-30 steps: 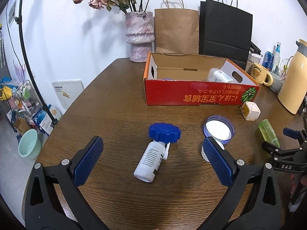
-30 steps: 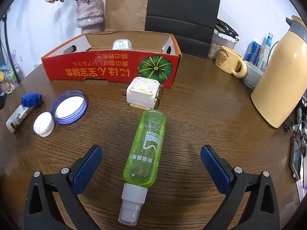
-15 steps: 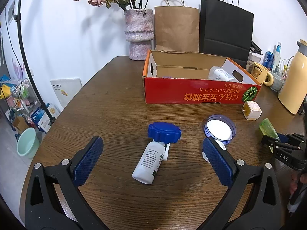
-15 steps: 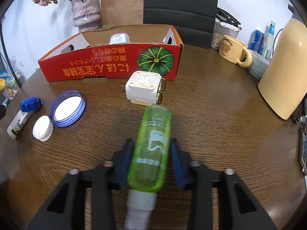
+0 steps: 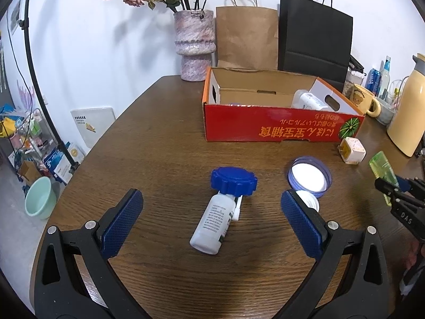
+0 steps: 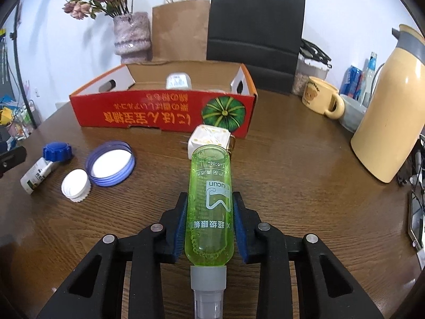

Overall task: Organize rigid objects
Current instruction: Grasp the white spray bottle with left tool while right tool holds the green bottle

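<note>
My right gripper point(image 6: 209, 207) is shut on a green spray bottle point(image 6: 209, 199) and holds it above the table, cap toward me. The bottle also shows at the right edge of the left wrist view point(image 5: 382, 168). My left gripper point(image 5: 212, 204) is open and empty, its fingers on either side of a white bottle with a blue cap point(image 5: 220, 212) that lies on the table. A red cardboard box point(image 6: 162, 111) stands behind, with a white container point(image 6: 178, 79) inside. A cream cube point(image 6: 209, 139), a purple lid point(image 6: 110, 163) and a white cap point(image 6: 75, 184) lie in front of the box.
A yellow thermos point(image 6: 390, 114), a bear mug point(image 6: 321, 98), a bowl point(image 6: 352, 115) and cans stand at the right. A vase of flowers point(image 5: 194, 45) and two paper bags point(image 5: 281, 32) stand behind the box. The table's left edge point(image 5: 87, 156) drops to the floor.
My right gripper closed on the green spray bottle and lifted it off the table. My left gripper stayed open and rose a little over the white bottle.
</note>
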Demonstrator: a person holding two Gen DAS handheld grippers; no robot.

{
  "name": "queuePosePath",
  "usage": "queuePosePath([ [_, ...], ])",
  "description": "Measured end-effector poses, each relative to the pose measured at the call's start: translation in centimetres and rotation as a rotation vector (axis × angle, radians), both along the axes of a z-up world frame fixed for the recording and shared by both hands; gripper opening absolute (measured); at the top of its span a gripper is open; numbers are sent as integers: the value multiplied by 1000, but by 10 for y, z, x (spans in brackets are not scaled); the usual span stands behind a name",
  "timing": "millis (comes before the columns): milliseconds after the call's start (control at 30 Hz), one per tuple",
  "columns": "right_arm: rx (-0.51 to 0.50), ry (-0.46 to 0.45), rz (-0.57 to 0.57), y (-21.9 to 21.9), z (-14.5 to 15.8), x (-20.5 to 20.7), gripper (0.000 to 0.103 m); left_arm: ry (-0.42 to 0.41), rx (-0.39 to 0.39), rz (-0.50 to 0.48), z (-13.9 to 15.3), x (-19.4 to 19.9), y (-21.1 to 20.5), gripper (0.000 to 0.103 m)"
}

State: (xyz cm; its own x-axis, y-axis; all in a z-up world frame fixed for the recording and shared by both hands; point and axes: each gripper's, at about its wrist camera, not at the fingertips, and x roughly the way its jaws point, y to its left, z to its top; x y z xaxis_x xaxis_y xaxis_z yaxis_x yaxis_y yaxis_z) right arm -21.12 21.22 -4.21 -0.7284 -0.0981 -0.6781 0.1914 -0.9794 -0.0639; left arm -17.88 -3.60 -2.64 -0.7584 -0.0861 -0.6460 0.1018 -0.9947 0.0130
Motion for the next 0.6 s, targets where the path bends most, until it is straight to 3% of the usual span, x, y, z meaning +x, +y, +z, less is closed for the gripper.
queuePosePath([
  [267,4,29,24,-6,4,6,34,-86,-34,-28,-19,-4,-1,103],
  [600,7,36,27,-7,4,7,34,-145,7,8,-37,-24,-12,101],
])
